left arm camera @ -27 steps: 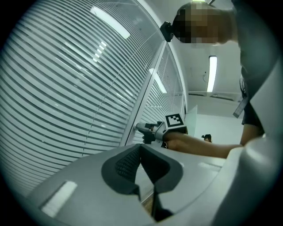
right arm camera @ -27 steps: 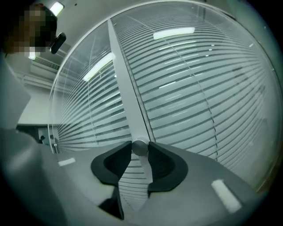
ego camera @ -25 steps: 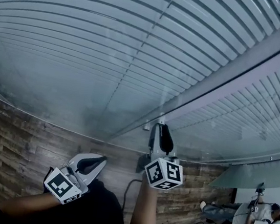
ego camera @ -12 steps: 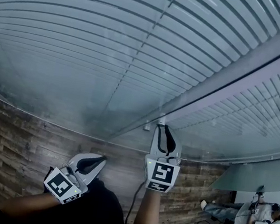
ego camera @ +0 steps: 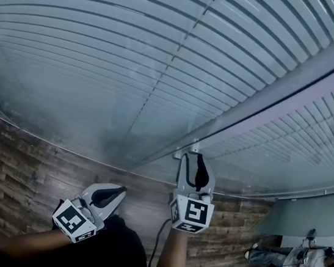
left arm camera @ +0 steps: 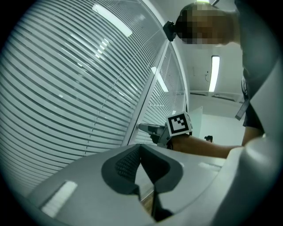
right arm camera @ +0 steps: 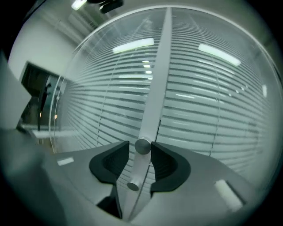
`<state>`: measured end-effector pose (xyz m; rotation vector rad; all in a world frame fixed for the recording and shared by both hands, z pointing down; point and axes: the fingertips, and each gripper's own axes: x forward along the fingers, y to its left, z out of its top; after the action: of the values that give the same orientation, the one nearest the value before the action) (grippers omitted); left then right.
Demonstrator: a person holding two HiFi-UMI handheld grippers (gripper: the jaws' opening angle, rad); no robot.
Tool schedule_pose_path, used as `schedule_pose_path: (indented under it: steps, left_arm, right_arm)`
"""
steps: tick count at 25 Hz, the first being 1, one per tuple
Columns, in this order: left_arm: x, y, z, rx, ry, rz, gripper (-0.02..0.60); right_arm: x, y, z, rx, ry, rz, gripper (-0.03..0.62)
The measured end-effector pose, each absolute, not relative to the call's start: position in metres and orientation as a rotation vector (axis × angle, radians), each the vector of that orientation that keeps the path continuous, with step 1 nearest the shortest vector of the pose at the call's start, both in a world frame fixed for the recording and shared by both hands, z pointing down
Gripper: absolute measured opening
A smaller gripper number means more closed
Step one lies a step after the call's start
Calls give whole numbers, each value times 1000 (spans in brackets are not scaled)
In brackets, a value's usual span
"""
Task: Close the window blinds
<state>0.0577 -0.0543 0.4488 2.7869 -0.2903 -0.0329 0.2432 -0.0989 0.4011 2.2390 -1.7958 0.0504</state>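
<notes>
The setting was an office interior, indicated by glazed partitions fitted with slatted blinds, a wood-plank floor and ceiling strip lights.

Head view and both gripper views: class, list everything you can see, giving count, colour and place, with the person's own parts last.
window blinds: two panels, white, either side of the post
window post: one, pale grey, between the panels
knobs: two, silver, on the post
wood-plank floor: one, brown, below the blinds
cable: one, pale, on the floor
seated person: one, head view's lower right
left gripper: one, white, shut and empty, lower left
right gripper: one, white, jaws have just been opening, upper knob between them
forearms: two, bare, bottom edge
</notes>
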Motion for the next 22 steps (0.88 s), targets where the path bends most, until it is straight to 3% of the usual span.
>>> schedule_pose_path:
  steps: [6, 12, 22]
  left_arm:
    - [51, -57, 447, 2800, -300, -27, -2]
    - [41, -62, 452, 2795, -336, -28, -2]
    - [40, -68, 445, 2805, -365, -40, -2]
  right_arm:
    - [253, -101, 400, 2578, -1973, 383, 161]
    - [254, -104, 402, 2611, -1996, 448, 129]
    - [247, -110, 401, 2007, -1453, -197, 126]
